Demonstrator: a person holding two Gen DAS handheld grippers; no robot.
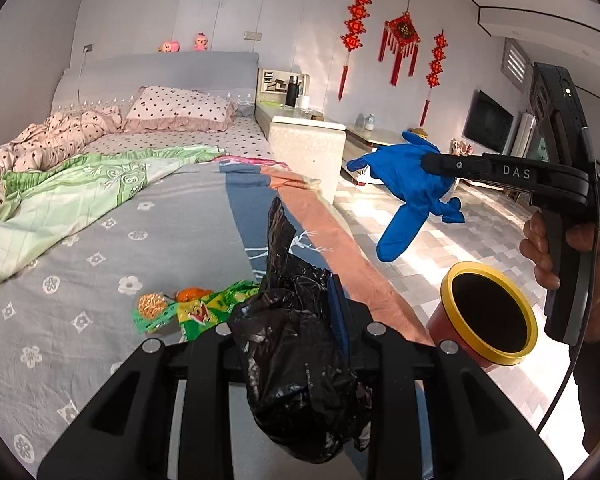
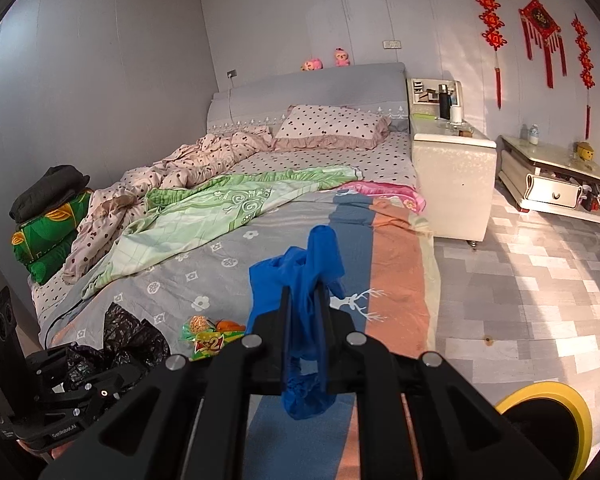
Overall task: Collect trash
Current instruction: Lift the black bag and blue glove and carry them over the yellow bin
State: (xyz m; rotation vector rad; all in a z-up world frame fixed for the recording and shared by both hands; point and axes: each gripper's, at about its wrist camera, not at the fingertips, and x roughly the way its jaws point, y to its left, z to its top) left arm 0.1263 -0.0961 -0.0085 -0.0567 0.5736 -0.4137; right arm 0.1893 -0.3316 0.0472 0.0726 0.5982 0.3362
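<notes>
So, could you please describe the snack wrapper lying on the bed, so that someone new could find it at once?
Start from the large bed with the grey flowered cover. Near its foot end, toward the edge where the yellow-rimmed bin stands on the floor, lies the snack wrapper. It is flat, bright green and yellow with red print, and the only loose litter on the cover; the black bag and blue glove are held in claws.

A bed (image 2: 260, 240) fills the middle and left of the frame, its grey headboard (image 2: 308, 88) against a pale lilac wall (image 2: 100, 60). A white nightstand (image 2: 454, 176) stands just beside it at right of centre, a low cabinet (image 2: 556, 176) farther right. Red knot ornaments (image 2: 540, 24) hang at upper right. Sunlight patches the grey tiled floor (image 2: 520, 300) at lower right
</notes>
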